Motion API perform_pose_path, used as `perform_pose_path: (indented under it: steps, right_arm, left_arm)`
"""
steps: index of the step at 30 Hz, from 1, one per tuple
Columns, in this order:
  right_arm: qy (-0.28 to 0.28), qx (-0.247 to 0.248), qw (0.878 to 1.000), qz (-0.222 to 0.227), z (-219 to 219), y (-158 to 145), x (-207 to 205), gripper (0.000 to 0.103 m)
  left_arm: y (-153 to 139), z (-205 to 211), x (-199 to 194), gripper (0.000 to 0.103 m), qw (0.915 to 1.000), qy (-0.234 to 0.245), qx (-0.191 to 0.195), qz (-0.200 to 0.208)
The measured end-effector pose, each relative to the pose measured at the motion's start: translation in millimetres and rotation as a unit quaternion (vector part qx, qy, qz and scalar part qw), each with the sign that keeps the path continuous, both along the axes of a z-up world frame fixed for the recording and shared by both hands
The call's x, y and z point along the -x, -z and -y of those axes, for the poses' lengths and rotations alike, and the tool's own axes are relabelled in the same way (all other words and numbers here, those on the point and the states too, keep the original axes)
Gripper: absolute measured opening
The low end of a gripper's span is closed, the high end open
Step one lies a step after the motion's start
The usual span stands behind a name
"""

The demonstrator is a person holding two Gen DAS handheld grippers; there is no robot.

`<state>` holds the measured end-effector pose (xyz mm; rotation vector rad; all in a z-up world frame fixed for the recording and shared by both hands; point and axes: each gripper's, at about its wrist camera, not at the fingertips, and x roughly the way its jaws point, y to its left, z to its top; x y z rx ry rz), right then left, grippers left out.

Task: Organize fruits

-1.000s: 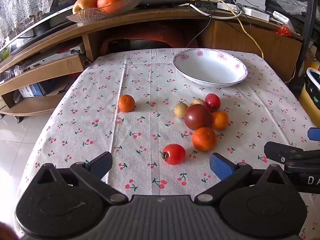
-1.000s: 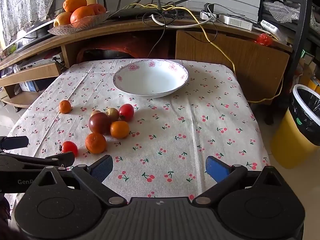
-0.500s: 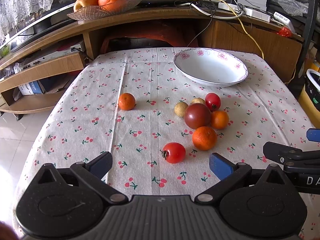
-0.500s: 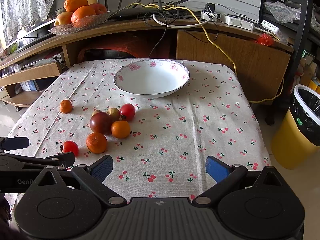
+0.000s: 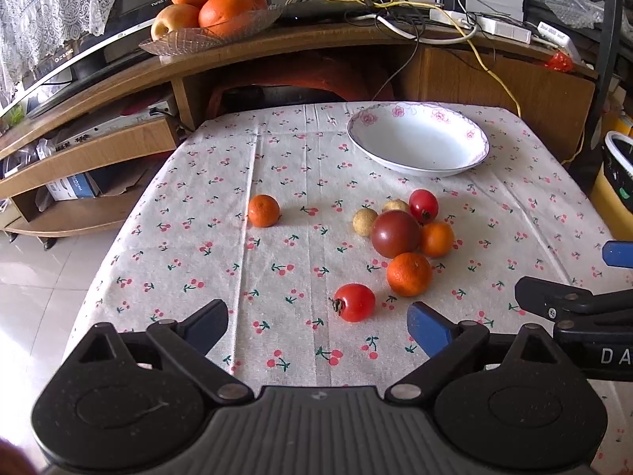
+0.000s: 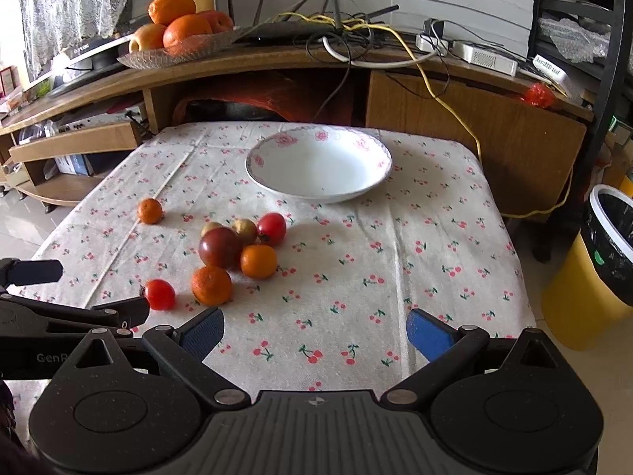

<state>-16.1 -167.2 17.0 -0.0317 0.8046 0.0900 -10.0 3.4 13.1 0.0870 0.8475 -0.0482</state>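
hovering released and empty, left claw (image 5: pixel 316 326) and right claw (image 6: pixel 314 328) haven't picked anything; the fruits (image 5: pixel 395 233) lie loose just before the empty bowl (image 5: pixel 419 146), so grabbing the nearest tomato (image 5: pixel 355 302) looks next.

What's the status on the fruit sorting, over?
Left gripper open, right gripper open, both empty. White bowl empty; eight fruits loose on the tablecloth, nearest a red tomato. Nothing blocking.
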Motion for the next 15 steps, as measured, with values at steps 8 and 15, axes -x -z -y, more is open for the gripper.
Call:
perform_pose_path:
  steps: [8,15]
  right_arm:
    - [-0.004,-0.019,1.000,-0.021,-1.9,6.5,-12.8,0.092]
    - [-0.023,-0.031,0.999,-0.031,-6.0,11.0,-21.1,0.088]
  left_arm:
    - [6.2,-4.4,-12.2,0.099,0.9995,0.029,0.009,-0.010]
    - [16.0,-6.0,-18.6,0.095,0.9990,0.037,0.007,-0.026]
